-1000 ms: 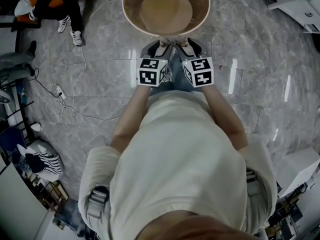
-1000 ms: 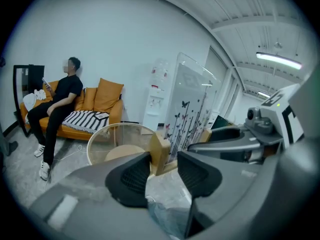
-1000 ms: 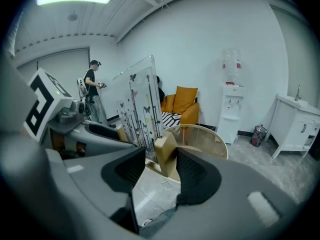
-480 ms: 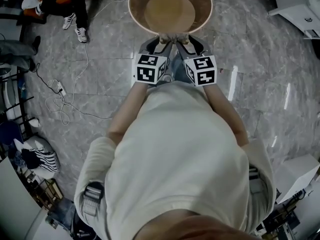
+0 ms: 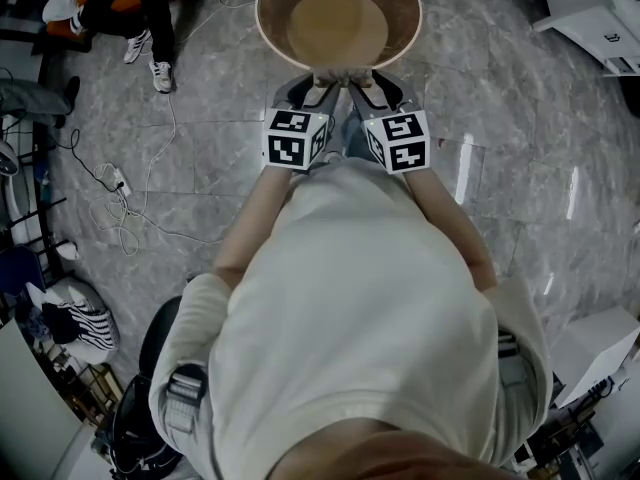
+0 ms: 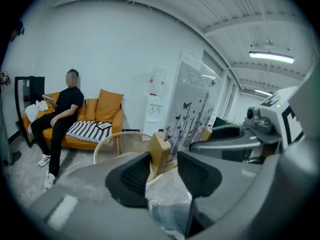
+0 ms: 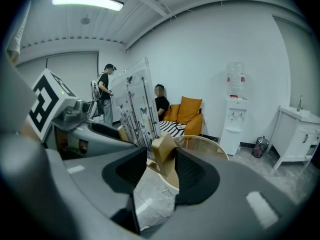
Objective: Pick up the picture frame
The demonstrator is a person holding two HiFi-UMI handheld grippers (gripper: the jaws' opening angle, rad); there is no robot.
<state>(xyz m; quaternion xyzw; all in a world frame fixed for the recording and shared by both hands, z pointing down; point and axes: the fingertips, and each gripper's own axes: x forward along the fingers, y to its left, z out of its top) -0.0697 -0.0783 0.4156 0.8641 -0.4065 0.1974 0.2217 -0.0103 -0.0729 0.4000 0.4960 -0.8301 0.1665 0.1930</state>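
Room: grey marbled floor (image 5: 200,168), round surface (image 5: 275,38). Picture frame (image 6: 192,109) — upright at the surface's near rim, a wooden foot (image 6: 159,151) inside each tongs. We log left tongs (image 6: 162,170) apart and right tongs (image 7: 161,176) apart, lately closing. Gripper views alone show sofa (image 6: 110,105) and water dispenser (image 7: 234,114).

I am standing on a grey marble-tiled floor (image 5: 520,148), facing a round table (image 5: 258,13) with a wooden rim and a glass top. A wooden disc (image 5: 337,23) is showing under the glass. The picture frame (image 6: 192,99) is showing upright at the table's near edge; whether it is resting on the glass I cannot tell. On the floor to my left, a white cable (image 5: 125,223) is trailing around a power strip (image 5: 117,181), and a striped bag (image 5: 85,323) is lying nearer me.
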